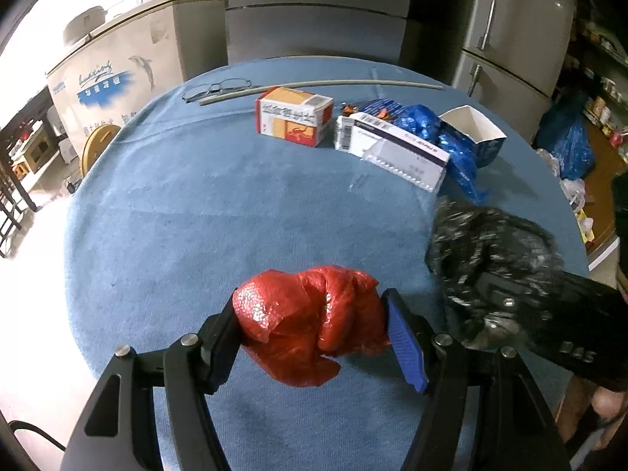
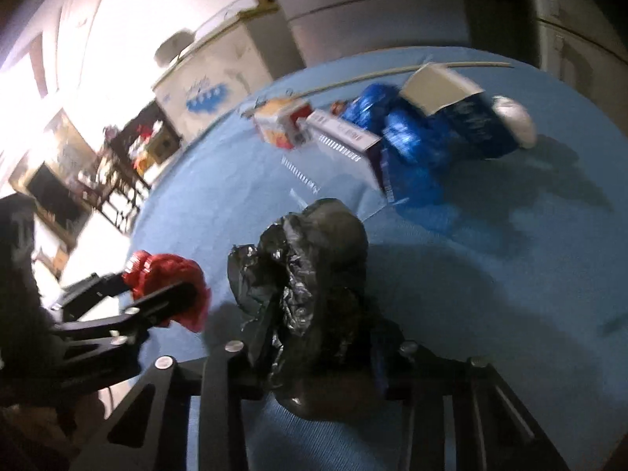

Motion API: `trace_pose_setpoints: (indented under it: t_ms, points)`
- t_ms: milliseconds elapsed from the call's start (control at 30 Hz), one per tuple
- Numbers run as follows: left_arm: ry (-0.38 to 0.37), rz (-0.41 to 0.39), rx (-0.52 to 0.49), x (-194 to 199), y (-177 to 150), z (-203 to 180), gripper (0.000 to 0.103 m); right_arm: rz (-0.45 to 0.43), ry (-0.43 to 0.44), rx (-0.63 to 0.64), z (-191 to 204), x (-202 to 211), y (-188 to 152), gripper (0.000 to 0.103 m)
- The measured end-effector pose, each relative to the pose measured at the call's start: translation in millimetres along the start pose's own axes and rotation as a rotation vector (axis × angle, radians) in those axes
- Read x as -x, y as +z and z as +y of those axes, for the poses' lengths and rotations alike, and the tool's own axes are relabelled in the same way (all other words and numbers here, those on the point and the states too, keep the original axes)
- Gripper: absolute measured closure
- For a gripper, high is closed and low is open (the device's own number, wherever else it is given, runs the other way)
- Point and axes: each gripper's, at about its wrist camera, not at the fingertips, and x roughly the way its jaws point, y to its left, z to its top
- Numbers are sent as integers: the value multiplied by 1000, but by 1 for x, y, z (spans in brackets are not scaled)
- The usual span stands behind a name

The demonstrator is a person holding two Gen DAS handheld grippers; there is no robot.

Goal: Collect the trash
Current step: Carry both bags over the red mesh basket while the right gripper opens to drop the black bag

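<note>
Blurred black bag [image 2: 310, 274] hiding right tongs [image 2: 314, 357], fingertips unseen

The blue-covered table [image 1: 196, 216] is seen from close above by both wrist views, each angled downward along its own fingers — the left level, the right rolled. The boxes [image 1: 292, 119] at the far edge are shared.

We see a round bench [image 1: 165, 204] covered in blue cloth. Along its far side lie spectacles [image 1: 216, 88], a long thin rod [image 1: 322, 84], an orange-and-white carton [image 1: 292, 115], a white-and-purple box [image 1: 392, 143], crumpled blue plastic [image 1: 459, 157] and an open blue carton [image 1: 477, 131].
</note>
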Motion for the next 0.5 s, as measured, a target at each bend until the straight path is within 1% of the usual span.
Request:
trace_pose_setpoints:
  t_ms: [267,400,500]
  points:
    - [-51,-33,-63,7,12,-32,34,-121,-56,-150,-36,67,-25,63]
    - [-80,-42,-108,10,14,-54,34,-182,-106,-232,-61,100,-41,63]
    - [-97,-44,-143,12,15,-69,34,-210,-150,-282,-78,123,-56,63]
